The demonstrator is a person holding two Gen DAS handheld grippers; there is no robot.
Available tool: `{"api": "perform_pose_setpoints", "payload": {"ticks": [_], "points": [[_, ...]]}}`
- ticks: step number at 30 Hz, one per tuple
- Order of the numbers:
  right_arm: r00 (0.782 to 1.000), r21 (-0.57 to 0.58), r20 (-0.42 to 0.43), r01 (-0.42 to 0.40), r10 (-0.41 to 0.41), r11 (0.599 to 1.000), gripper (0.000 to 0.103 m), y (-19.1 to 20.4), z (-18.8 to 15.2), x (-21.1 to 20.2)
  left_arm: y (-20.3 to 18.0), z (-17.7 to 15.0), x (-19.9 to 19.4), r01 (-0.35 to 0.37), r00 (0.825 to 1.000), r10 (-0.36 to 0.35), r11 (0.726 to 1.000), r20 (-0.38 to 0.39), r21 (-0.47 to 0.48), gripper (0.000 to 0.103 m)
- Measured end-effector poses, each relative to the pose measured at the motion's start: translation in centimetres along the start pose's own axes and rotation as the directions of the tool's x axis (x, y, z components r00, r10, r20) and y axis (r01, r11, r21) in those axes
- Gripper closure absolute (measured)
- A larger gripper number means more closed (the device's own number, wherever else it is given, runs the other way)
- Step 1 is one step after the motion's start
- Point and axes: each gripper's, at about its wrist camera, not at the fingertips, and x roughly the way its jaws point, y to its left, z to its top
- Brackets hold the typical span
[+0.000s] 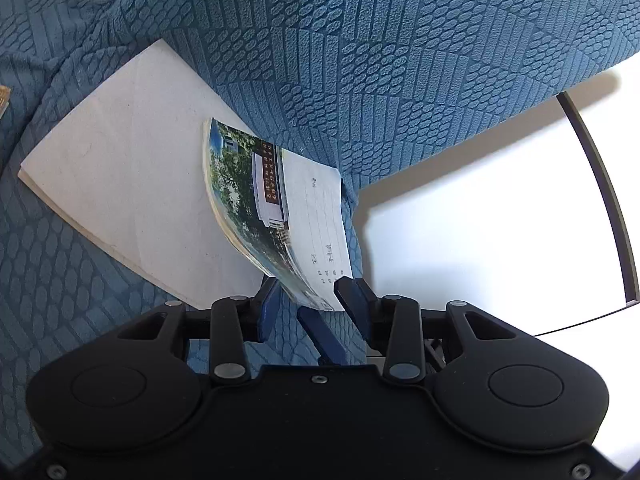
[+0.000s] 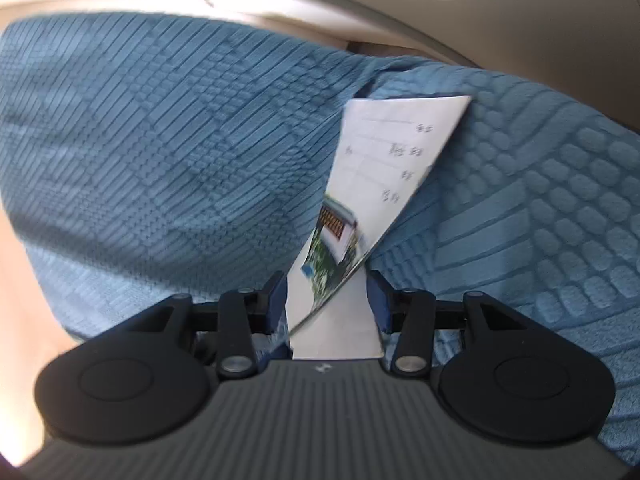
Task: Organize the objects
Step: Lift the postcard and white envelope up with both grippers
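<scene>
Booklets are the things being sorted on a sofa covered in a blue textured cover (image 1: 400, 40). From the left wrist, 1 booklet (image 1: 276, 208) with a photo of trees and a building on its cover stands tilted on edge, its lower corner sitting between the blue fingers (image 1: 352, 300) of the left gripper (image 1: 308, 296). Both fingers lie against that corner, so the left gripper is holding the booklet. Beside it, to the left, a plain white booklet (image 1: 120, 168) lies flat on the seat cushion, just behind the tilted one and partly hidden by it. Past the sofa's edge on the right shows a bright white floor (image 1: 500, 220).

From the right wrist the picture is blurred. The same photo-covered booklet (image 2: 384, 176) rises at a slant against the blue cover (image 2: 160, 140), with lines of writing on its white part. White paper fills the gap between the fingers (image 2: 378, 300) of the right gripper (image 2: 330, 304). Whether those fingers press on the paper or merely flank it I cannot tell; they stand moderately apart.
</scene>
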Motion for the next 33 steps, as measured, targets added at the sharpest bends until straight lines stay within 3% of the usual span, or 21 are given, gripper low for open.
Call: {"api": "perform_pose_setpoints", "payload": {"ticks": [1, 2, 3, 9, 15, 20, 28, 33], "points": [[1.000, 0.006, 0.002, 0.005, -0.005, 1.000, 0.064, 0.0, 0.0, 0.1, 0.1, -0.1, 0.0, 0.006, 1.000, -0.006, 1.000, -0.003, -0.007, 0.067], [1.000, -0.002, 0.005, 0.007, -0.007, 1.000, 0.078, 0.0, 0.1, 0.1, 0.3, -0.1, 0.0, 0.015, 1.000, -0.015, 1.000, -0.006, -0.016, 0.067], [1.000, -0.028, 0.019, 0.025, -0.025, 0.999, 0.085, 0.5, 0.1, 0.1, 0.4, -0.1, 0.1, 0.019, 1.000, -0.020, 1.000, -0.006, -0.025, 0.067], [0.999, -0.028, 0.031, 0.015, -0.014, 0.999, 0.096, 1.3, 0.2, 0.0, 1.9, -0.3, 0.4, 0.025, 0.999, -0.027, 0.995, -0.023, -0.099, 0.057], [0.999, 0.035, 0.031, -0.025, 0.024, 0.999, 0.097, 1.7, 0.1, -1.2, 4.4, -0.6, 0.9, 0.097, 0.993, -0.112, 0.959, -0.041, -0.266, 0.056], [1.000, 0.055, 0.003, -0.019, 0.019, 0.998, 0.098, 2.3, -0.8, -2.8, 6.0, -0.5, 1.0, 0.141, 0.985, -0.170, 0.899, -0.033, -0.415, 0.055], [0.999, -0.020, -0.050, 0.013, -0.014, 1.000, 0.098, 6.0, -1.7, -5.2, 8.3, -0.8, 1.0, 0.124, 0.988, -0.151, 0.871, -0.018, -0.475, 0.055], [0.996, -0.085, -0.079, 0.026, -0.033, 0.996, 0.098, 8.6, -2.1, -6.5, 10.3, -1.4, 0.4, 0.165, 0.982, -0.187, 0.814, 0.017, -0.557, 0.056]]}}
